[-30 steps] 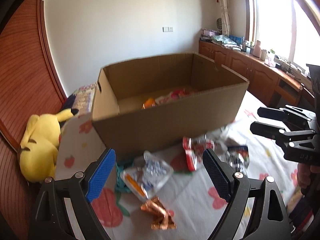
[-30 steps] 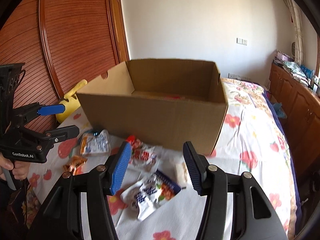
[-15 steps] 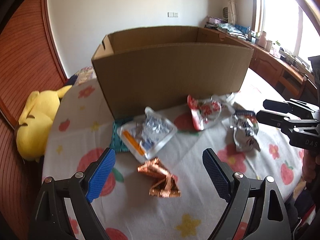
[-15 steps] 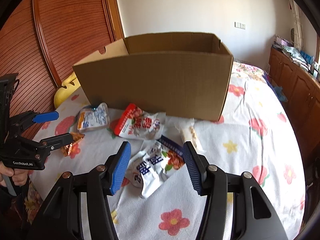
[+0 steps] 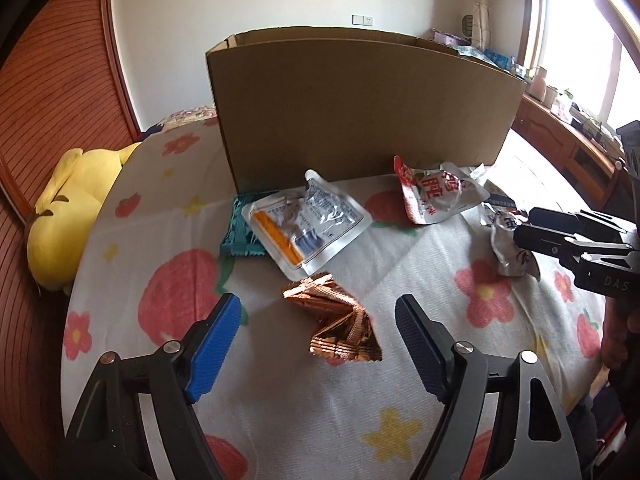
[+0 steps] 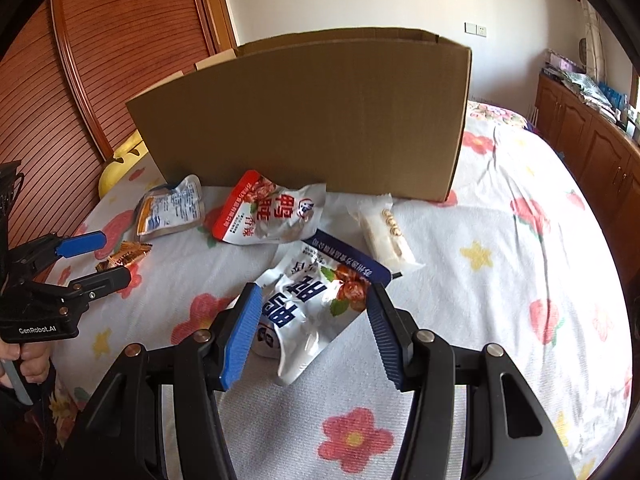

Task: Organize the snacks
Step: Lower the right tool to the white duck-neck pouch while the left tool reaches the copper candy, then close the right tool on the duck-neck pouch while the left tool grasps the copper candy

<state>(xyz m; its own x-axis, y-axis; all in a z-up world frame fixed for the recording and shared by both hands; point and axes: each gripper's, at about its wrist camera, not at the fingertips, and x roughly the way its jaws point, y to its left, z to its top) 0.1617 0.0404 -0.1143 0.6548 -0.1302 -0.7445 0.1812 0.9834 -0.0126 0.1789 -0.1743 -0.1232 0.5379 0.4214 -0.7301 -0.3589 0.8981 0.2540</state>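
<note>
An open cardboard box (image 5: 360, 108) (image 6: 312, 120) stands on the flowered bed sheet (image 5: 400, 272); its inside is hidden. Snack packs lie in front of it. My left gripper (image 5: 318, 320) (image 6: 116, 258) hovers low over a copper foil wrapper (image 5: 334, 320) (image 6: 124, 254). Its jaws are closing with the wrapper between them, and the pads do not touch it. My right gripper (image 6: 312, 316) (image 5: 524, 226) stands open astride a white and blue pouch (image 6: 316, 308) (image 5: 506, 248), with no visible squeeze.
A clear pouch with an orange strip (image 5: 308, 224) (image 6: 170, 208), a red and white pouch (image 5: 436, 196) (image 6: 268, 212), a white wrapped bar (image 6: 386, 236) and a teal packet (image 5: 240, 232) lie by the box. A yellow plush toy (image 5: 72, 200) sits at the left; wooden cabinets (image 6: 592, 140) line the right.
Both grippers have sunk toward the bed, so the box's inside has dropped out of sight. The left jaws have narrowed around the copper wrapper. The right jaws now straddle the white and blue pouch.
</note>
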